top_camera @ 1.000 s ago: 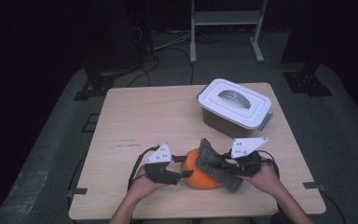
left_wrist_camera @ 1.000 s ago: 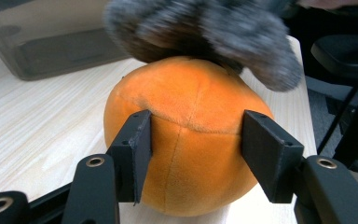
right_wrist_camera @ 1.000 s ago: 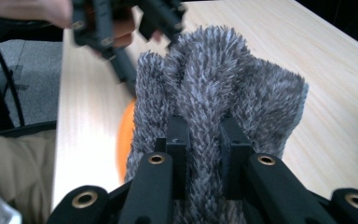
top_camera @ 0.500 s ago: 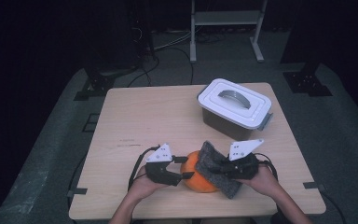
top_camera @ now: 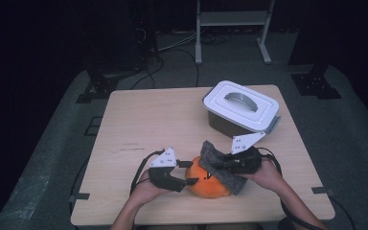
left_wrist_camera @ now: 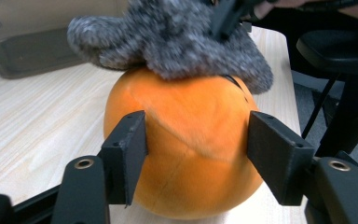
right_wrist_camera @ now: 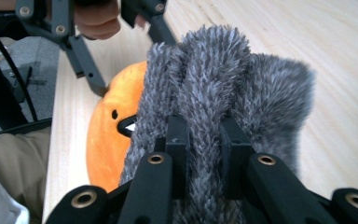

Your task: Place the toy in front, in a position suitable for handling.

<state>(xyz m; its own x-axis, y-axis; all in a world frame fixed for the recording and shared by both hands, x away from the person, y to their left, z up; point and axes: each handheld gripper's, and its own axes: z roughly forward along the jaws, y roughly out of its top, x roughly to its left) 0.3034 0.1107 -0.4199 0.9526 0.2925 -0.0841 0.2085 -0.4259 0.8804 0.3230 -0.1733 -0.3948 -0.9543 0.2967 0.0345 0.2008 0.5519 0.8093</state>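
Cloth work at the near edge of the table (top_camera: 139,115): I have the right gripper (right_wrist_camera: 204,140) clenched on a fold of the grey fuzzy cloth (top_camera: 223,167), which drapes over the top and right side of the orange pumpkin-face plush (top_camera: 207,179). In the right gripper view the pile bunches up between my jaws, so the grip looks firm. The left gripper (left_wrist_camera: 196,149) stands with its jaws apart on either side of the plush's body; in the left gripper view the pads are just beside the orange surface, and I cannot tell whether they press on it. The plush sits near the front middle of the table, and the white-lidded storage box (top_camera: 242,108) stands well apart at the far right.

My reading is that I am wiping or covering the plush with the cloth while the other tool steadies it. To do this well, I would bring the left jaws in until they bear on the plush, since a soft round body may roll or slide toward the near edge when the cloth drags across it. I would keep the right tool's pull low and along the curve of the plush, not upward, so the cloth keeps contact and does not lift off. I would also keep my two tools from crossing, as they sit close together over the plush.
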